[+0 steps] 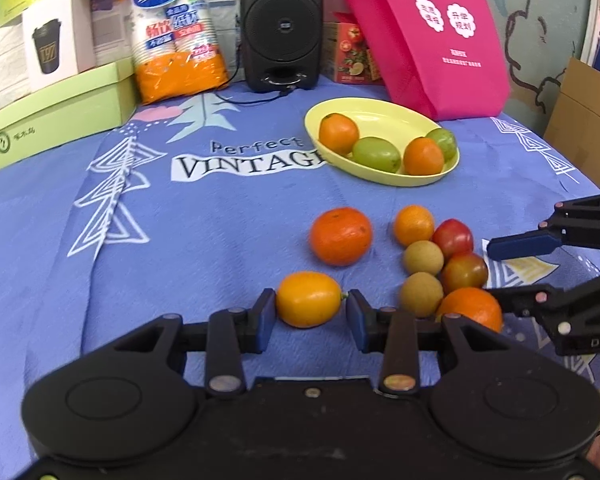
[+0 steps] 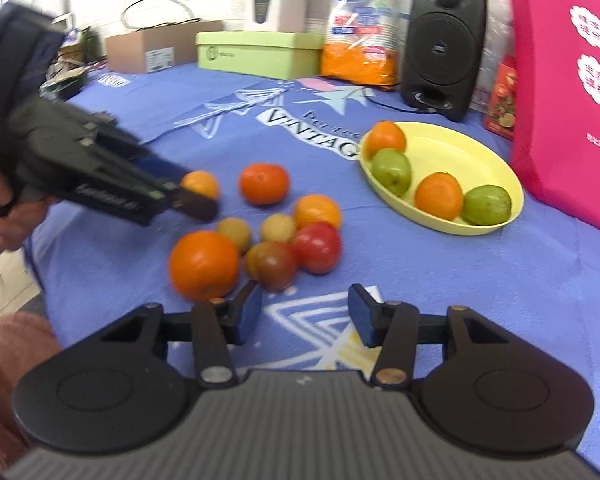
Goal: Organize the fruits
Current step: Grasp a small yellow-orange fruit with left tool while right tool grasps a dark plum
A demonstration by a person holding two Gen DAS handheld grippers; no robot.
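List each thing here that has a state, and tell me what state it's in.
left gripper: fingers either side of the yellow-orange fruit, contact unclear
right gripper: open, empty, low over the cloth
yellow plate: upright, holds two oranges and two green fruits, part bare
loose fruit cluster: resting on the blue cloth, not on the plate
large orange: alone on the cloth
speaker: upright, cable plugged in

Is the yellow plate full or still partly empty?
Partly empty: the yellow plate holds two oranges and two green fruits along one side; the rest is bare.
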